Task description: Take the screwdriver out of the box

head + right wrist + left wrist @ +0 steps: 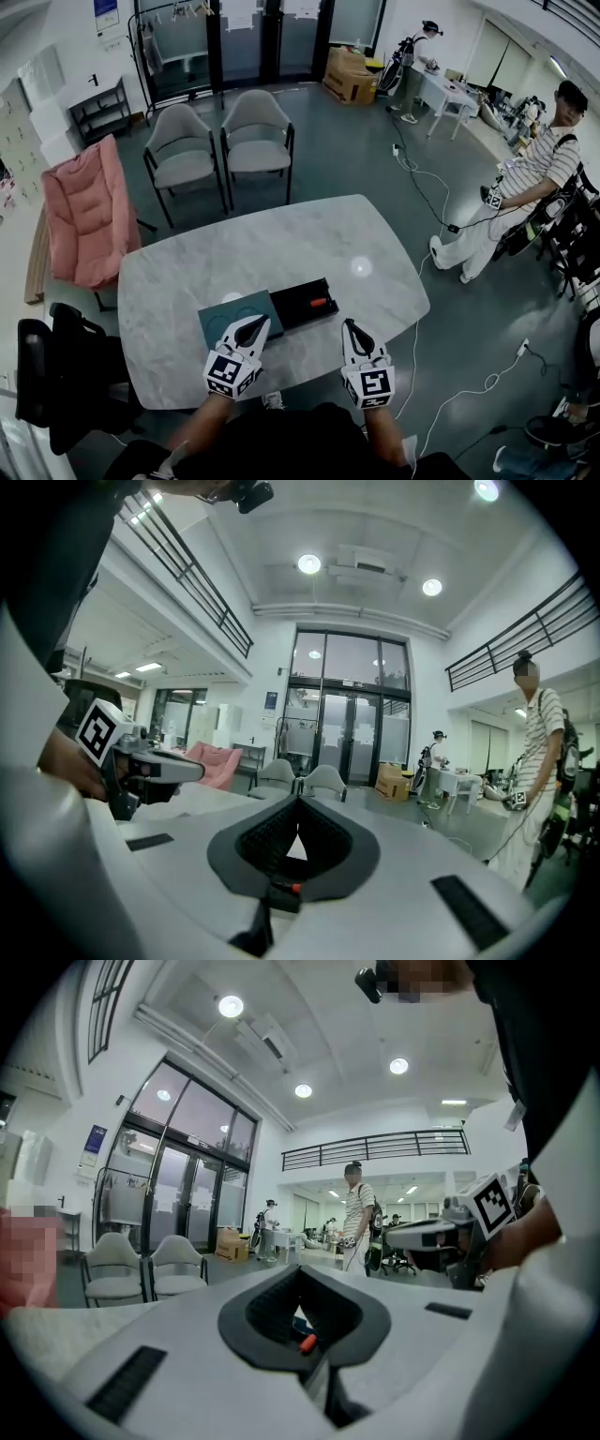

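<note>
A grey marble table [281, 234] fills the middle of the head view, with the person's arms reaching in from the bottom edge. Near the table's front edge sits an open black box [292, 298], and touching its left side is a flat teal panel [225, 317], possibly the lid. The left gripper [251, 330] hovers over the panel and the right gripper [354, 333] over bare table just right of the box. Both have their jaws pressed together on nothing. The orange-handled screwdriver [317, 302] lies inside the box, so the task looks barely begun: reaching, grasping and lifting out all remain. The screwdriver's shaft is lost against the dark box interior, and the person's hands are cut off.
</note>
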`<state>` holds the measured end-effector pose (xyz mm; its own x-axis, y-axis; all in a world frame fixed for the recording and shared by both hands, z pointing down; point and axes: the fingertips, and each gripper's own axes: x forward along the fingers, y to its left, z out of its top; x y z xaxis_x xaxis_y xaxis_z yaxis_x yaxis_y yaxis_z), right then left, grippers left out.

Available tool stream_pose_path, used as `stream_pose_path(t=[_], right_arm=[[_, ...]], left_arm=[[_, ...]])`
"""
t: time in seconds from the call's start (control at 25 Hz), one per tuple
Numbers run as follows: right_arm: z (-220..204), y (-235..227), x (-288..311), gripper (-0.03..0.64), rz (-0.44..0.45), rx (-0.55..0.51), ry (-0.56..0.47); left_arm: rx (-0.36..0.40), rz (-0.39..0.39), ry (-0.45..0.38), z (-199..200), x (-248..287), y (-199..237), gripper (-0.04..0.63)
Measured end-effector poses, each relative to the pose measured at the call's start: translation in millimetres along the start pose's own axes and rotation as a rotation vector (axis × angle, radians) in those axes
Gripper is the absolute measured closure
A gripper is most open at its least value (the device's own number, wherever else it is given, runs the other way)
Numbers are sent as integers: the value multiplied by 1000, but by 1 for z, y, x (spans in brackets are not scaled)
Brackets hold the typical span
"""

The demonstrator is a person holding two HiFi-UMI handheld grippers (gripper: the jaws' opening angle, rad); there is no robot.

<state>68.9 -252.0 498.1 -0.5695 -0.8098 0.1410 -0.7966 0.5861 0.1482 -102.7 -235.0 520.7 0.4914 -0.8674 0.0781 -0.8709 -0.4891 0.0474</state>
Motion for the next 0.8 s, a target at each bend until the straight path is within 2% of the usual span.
stream_pose_path(t=[0.28, 0.48, 0.6, 0.8], right_arm=[[-15, -18, 24, 594, 35, -11, 9], [-36, -25, 47, 594, 164, -50, 70], [-60, -24, 62, 594, 259, -107, 107], [-84, -19, 83, 594, 371, -217, 153]], left_arm=[[-14, 58, 32, -14, 7, 6, 589], [-19, 136, 66, -20, 18, 10, 589], [-29, 172, 78, -27, 26, 9, 589], [-40, 215, 113, -41, 32, 7, 589]])
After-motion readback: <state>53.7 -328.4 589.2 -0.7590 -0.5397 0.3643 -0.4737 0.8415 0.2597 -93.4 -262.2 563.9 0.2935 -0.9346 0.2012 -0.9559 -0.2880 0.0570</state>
